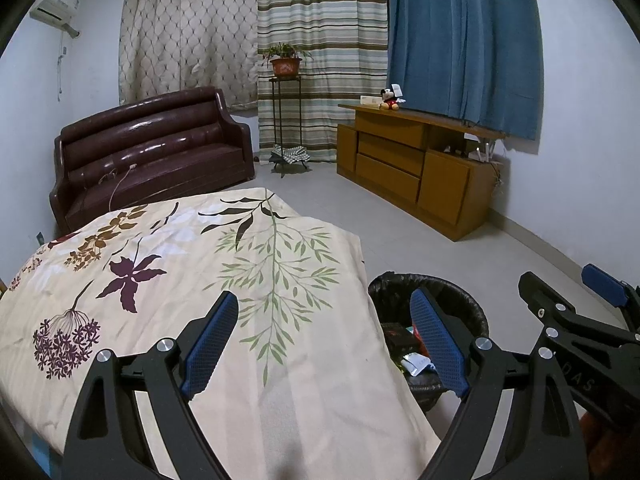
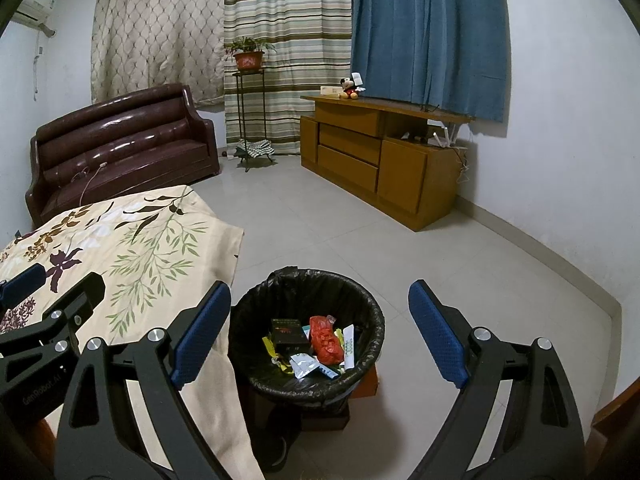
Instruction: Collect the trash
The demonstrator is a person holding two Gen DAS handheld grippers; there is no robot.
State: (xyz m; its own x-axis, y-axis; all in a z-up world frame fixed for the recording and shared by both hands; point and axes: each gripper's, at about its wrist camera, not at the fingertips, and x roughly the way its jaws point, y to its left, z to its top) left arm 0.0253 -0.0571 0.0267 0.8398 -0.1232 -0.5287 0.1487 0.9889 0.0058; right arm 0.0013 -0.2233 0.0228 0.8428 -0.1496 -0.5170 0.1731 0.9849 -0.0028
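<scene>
A bin lined with a black bag (image 2: 372, 316) stands on the floor beside the bed. Inside lie a red crumpled wrapper (image 2: 325, 340), a dark box (image 2: 289, 334) and several small packets. My right gripper (image 2: 320, 304) hovers above the bin, open, with nothing between its blue pads. My left gripper (image 1: 324, 312) is open over the floral bed cover (image 1: 192, 264), also empty; its right finger (image 1: 438, 340) overlaps the bin (image 1: 472, 304). The right gripper's body (image 1: 576, 312) shows at the right of the left wrist view.
A brown leather sofa (image 2: 120, 148) stands at the back left, a plant stand (image 2: 250, 112) in the middle, and a wooden cabinet (image 2: 380, 160) with a plush toy (image 2: 350, 87) at the right. Pale tiled floor (image 2: 400, 248) stretches between them.
</scene>
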